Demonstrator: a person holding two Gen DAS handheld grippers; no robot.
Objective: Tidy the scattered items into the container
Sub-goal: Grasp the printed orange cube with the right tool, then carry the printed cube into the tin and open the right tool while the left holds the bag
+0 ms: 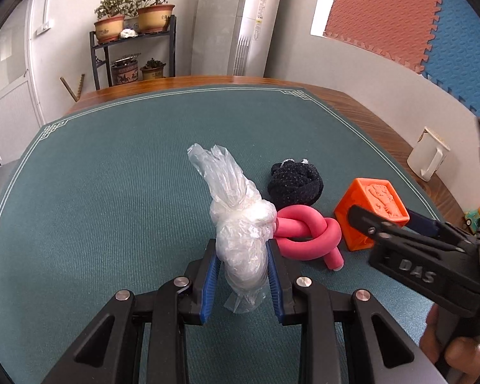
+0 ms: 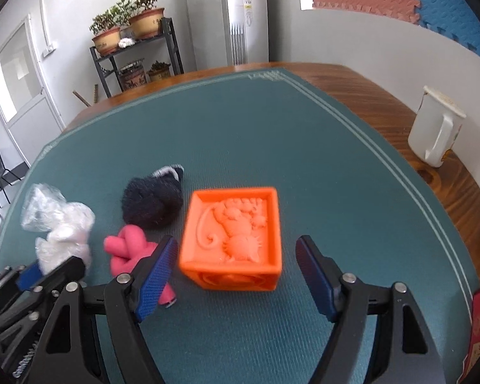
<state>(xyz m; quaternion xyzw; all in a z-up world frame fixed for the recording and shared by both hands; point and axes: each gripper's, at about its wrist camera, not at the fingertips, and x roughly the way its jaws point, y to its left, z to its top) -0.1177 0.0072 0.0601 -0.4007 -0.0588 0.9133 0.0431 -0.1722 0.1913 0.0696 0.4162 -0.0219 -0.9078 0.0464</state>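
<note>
Left gripper (image 1: 241, 268): pads clamp plastic bag (image 1: 240, 224), long axis pointing away. Right gripper (image 2: 236, 275): jaws spread, orange cube (image 2: 232, 240) between, nearer left finger.

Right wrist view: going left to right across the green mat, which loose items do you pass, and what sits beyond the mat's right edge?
Clear plastic bag → pink knotted foam tube → dark knitted bundle → orange embossed cube → white jug, standing on the bare wood.
</note>
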